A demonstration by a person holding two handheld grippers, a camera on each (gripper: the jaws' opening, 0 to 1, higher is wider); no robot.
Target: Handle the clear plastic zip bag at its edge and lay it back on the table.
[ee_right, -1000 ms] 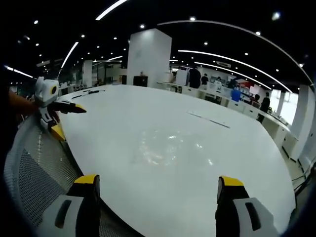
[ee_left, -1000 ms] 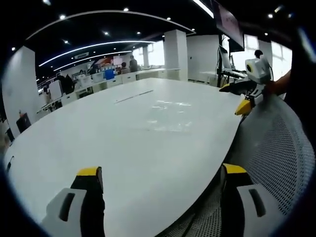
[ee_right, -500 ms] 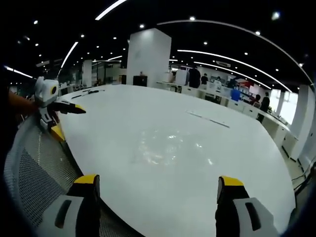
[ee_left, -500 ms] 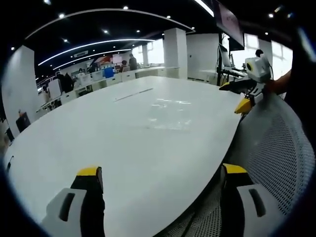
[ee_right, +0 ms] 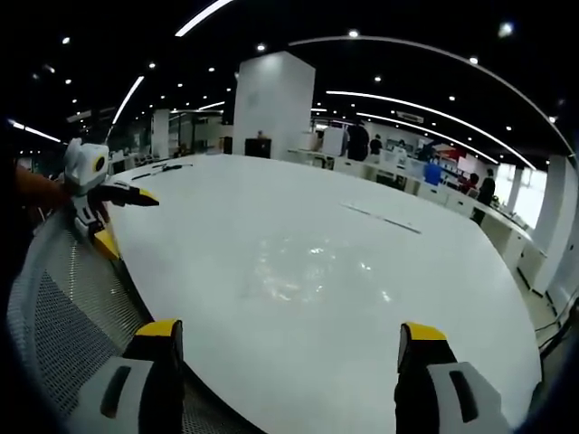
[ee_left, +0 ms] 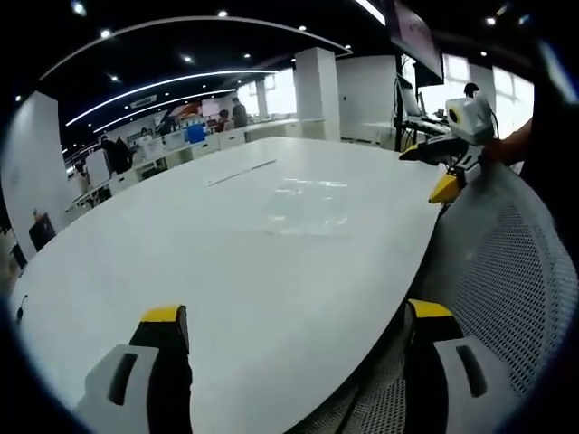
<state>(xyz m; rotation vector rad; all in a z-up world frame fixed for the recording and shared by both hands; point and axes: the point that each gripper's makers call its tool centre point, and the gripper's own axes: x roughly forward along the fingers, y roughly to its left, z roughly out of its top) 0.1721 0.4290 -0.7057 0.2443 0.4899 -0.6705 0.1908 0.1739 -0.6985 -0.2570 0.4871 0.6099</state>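
- Both grippers are hanging back at the near edge of the white table (ee_right: 226,208), jaws spread wide and gripping nothing: the left gripper (ee_left: 289,312) in its own view, the right gripper (ee_right: 285,327) in its own.
- Each is also showing in the other's view, the right gripper at the table's edge in the left gripper view and the left gripper likewise in the right gripper view, both over a grey mesh chair back (ee_left: 516,271).
- Compared with half a second ago, the left gripper view is tilting slightly, so the scene is sliding a little; the right gripper view is sitting as it was. I judge the reach has not yet begun.
- The clear plastic zip bag (ee_right: 303,267) is lying flat on the table, well ahead of both grippers, showing mostly as glare (ee_left: 308,203).
- Its outline is too faint to tell its long axis or which way the zip edge is pointing.
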